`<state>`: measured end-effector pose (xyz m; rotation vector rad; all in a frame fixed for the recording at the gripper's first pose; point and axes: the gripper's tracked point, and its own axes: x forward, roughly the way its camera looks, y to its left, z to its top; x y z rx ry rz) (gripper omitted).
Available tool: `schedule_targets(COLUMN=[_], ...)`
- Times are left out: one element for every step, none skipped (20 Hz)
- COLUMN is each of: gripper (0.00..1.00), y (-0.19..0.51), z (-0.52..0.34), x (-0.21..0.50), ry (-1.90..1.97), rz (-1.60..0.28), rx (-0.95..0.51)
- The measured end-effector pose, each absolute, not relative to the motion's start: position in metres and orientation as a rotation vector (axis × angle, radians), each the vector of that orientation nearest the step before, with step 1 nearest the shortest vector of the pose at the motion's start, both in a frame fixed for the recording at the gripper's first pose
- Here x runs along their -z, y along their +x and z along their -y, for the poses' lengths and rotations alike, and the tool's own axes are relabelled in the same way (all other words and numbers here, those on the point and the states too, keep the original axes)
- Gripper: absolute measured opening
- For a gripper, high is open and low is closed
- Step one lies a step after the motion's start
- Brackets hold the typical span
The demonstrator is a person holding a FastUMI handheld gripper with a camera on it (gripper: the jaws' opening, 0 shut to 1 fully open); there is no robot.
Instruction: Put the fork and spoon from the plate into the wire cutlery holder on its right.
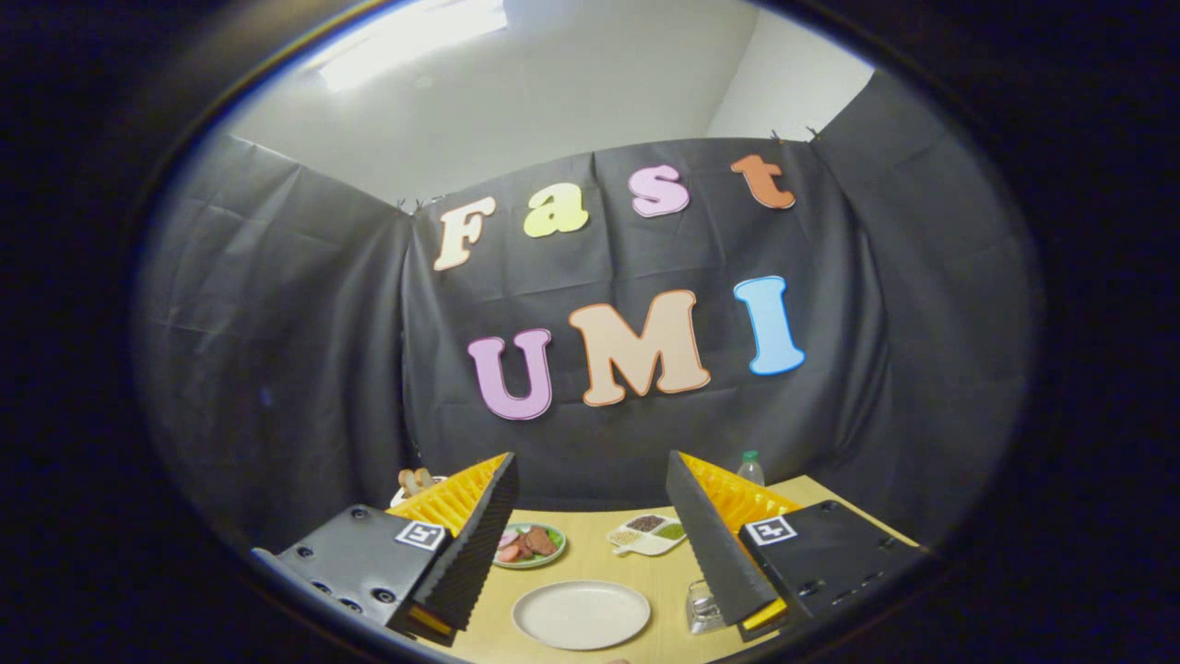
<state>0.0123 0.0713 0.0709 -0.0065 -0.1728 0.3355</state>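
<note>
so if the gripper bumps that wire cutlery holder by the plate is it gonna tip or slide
Probably slide first: the wire cutlery holder looks like thin open wire, so likely light, standing on a smooth table. It seems low, so tipping looks less likely, though one finger hides part of it. The gripper is open, above the white plate.

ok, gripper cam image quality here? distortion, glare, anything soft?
Gripper view: strong fisheye, the cloth wall and the table edge bow. A bright ceiling light blows out overhead, with no glare on the white plate. The open gripper looks sharp; the wire cutlery holder by one finger is small and hard to resolve. Even light, faint shadows.
</note>
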Motion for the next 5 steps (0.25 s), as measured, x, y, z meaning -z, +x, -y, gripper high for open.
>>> schedule_targets(gripper=[1.0,1.0,1.0,1.0,1.0], y=[0.012,0.0082,0.005,0.0039,0.0029], z=[-0.0714,-0.0703,-0.0684,-0.0665,-0.0656], x=[-0.0688,-0.0656,-0.0636,-0.0628,-0.0611], ry=[0.001,0.009,0.011,0.009,0.004], rz=[0.166,0.16,0.159,0.158,0.151], rx=[-0.338,-0.34,-0.341,-0.34,-0.343])
